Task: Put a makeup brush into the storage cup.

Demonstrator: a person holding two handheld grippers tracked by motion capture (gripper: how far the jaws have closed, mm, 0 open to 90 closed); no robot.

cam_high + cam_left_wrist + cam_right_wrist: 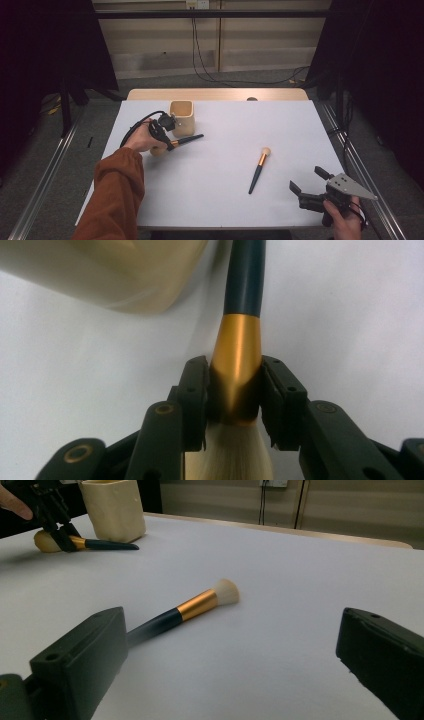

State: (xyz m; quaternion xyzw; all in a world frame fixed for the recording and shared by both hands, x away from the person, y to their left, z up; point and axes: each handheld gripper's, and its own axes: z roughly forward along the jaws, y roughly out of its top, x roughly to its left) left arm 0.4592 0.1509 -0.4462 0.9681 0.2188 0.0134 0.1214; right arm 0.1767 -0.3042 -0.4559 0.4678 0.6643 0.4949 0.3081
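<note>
A makeup brush (187,140) with a dark handle, gold ferrule and pale bristles lies on the white table beside a cream cup (181,117). My left gripper (167,142) is shut on it. In the left gripper view both pads press the gold ferrule (235,355), with the bristles below the jaws and the cup (110,270) at the upper left. A second, similar brush (259,170) lies alone in the middle right of the table. My right gripper (307,180) is held at the front right corner, open with nothing between its jaws, facing that brush (197,605).
The white table top (225,200) has a wooden strip along its far edge. Cables hang and trail across the floor behind it. Dark curtains and metal rails flank both sides. A rust-coloured sleeve (117,195) comes in at the lower left.
</note>
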